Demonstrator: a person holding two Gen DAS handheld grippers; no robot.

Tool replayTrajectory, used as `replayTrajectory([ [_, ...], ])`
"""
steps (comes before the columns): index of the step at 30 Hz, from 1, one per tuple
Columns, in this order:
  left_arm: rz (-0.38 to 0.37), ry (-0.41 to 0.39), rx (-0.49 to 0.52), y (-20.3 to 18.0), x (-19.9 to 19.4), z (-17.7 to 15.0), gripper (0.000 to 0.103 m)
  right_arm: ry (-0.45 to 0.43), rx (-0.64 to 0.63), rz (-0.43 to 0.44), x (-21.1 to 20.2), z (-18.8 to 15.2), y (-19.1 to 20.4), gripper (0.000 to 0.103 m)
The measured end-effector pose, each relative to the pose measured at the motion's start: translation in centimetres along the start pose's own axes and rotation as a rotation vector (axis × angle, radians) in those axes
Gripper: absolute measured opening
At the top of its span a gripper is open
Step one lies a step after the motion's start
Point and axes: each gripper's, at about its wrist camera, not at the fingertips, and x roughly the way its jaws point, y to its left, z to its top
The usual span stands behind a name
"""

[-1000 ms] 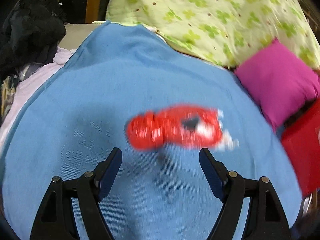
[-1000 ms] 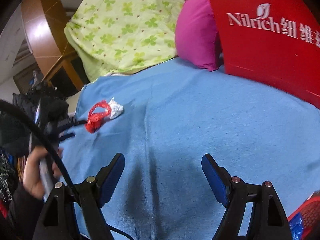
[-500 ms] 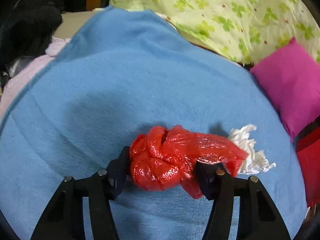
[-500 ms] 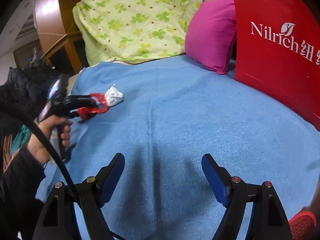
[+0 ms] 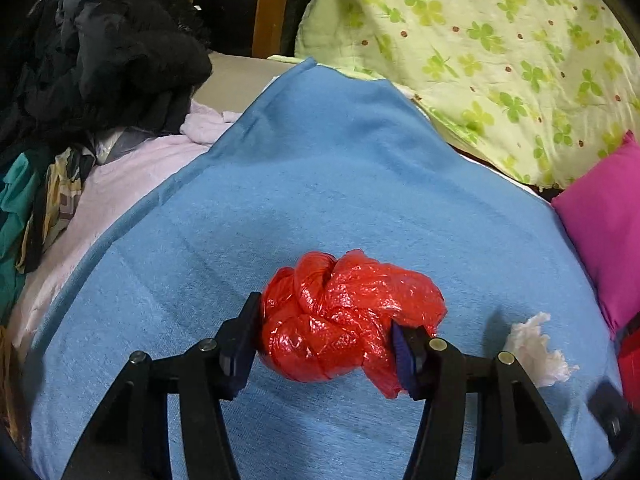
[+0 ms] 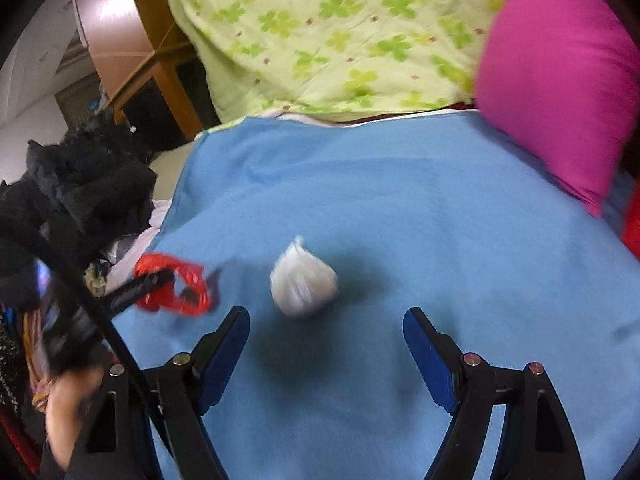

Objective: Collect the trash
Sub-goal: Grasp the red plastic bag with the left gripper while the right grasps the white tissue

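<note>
surface: blue blanket (image 6: 420,208) | on it: white wad (image 6: 303,287), pink pillow (image 6: 560,80)

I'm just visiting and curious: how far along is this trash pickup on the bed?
Nothing looks stowed yet. In hand: the left gripper is shut on the red plastic bag. Left: the white crumpled wad lies loose on the blue blanket, ahead of the open right gripper, which holds nothing.
</note>
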Motion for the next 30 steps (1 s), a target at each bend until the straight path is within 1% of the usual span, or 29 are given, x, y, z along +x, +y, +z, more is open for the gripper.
replayTrajectory([
  [2,-0.006,0.01,-0.002,-0.3,0.5,0.3,0.06,0.014,-0.037,-0.015,2.3,1.1,1.0,0.082],
  [5,-0.006,0.019,-0.004,-0.4,0.6,-0.2,0.06,0.09,-0.073,-0.044,6.1,1.6,2.1,0.082],
  [6,-0.007,0.023,0.001,-0.6,0.7,-0.2,0.06,0.121,-0.08,-0.064,7.4,1.5,2.1,0.075],
  [7,-0.01,0.025,0.006,-0.7,0.7,-0.4,0.06,0.144,-0.08,-0.073,8.3,1.1,2.0,0.061],
  [8,-0.014,0.028,0.014,-0.9,0.7,-0.5,0.06,0.164,-0.07,-0.065,8.7,0.8,1.7,0.037],
  [12,-0.023,0.013,0.036,-1.7,0.3,-0.8,0.06,0.129,-0.103,-0.086,6.3,0.1,1.7,0.037],
  [14,-0.023,0.003,0.051,-2.1,0.0,-0.9,0.06,0.114,-0.105,-0.093,4.3,-0.5,1.1,0.037],
  [17,-0.02,-0.01,0.092,-3.2,-0.4,-1.5,0.06,0.097,-0.068,-0.088,1.4,-1.5,-0.3,0.037],
  [21,-0.031,-0.02,0.122,-4.2,-1.7,-2.5,0.06,0.097,-0.027,-0.098,-2.2,-4.4,-1.9,0.037],
  [24,-0.027,-0.02,0.158,-4.7,-3.3,-4.3,0.06,0.102,0.009,-0.091,-4.0,-6.4,-3.1,0.037],
  [26,-0.041,0.002,0.164,-4.4,-4.8,-6.1,0.06,0.099,0.026,-0.081,-4.7,-7.4,-3.5,0.037],
  [30,-0.04,0.011,0.201,-4.0,-7.3,-8.5,0.06,0.088,0.041,-0.049,-5.7,-8.6,-3.1,0.037],
])
